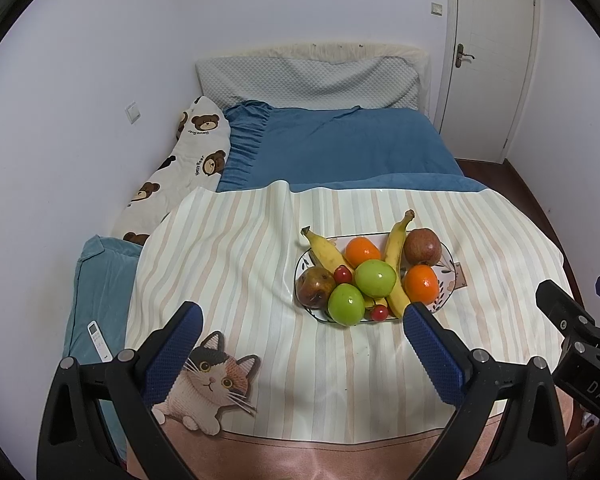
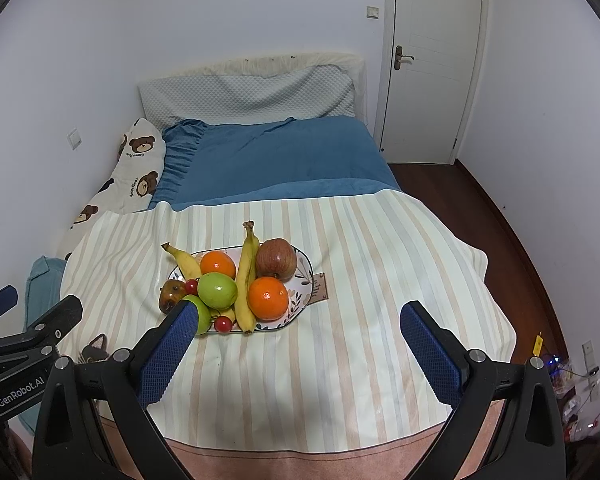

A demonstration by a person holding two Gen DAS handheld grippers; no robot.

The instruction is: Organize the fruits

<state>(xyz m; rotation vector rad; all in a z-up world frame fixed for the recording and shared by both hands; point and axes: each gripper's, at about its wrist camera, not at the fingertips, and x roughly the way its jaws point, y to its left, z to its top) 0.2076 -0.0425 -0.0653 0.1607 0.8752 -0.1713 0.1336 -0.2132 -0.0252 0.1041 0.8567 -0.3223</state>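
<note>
An oval plate [image 1: 449, 257] [image 2: 302, 298] sits on the striped cloth, piled with fruit. It holds two bananas [image 1: 326, 253] [image 2: 246, 276], two oranges [image 1: 421, 283] [image 2: 268, 298], two green apples [image 1: 375, 278] [image 2: 217, 290], a red apple [image 1: 423, 247] [image 2: 276, 259], a bruised dark apple [image 1: 315, 286] [image 2: 170, 294] and two cherries [image 1: 380, 313] [image 2: 223, 323]. My left gripper [image 1: 303, 309] [image 2: 40, 300] hovers open just short of the plate's near rim. My right gripper [image 2: 299, 310] [image 1: 576, 288] is open too, near the plate's right end; its left finger hides part of one green apple.
The striped cloth [image 1: 240, 264] with a cat print covers the foot of a bed with a blue blanket [image 1: 340, 148]. A bear-print pillow [image 1: 196, 152] and a white remote [image 1: 100, 340] lie at the left. Wooden floor [image 2: 500, 240] and a shut door [image 2: 432, 60] are at the right.
</note>
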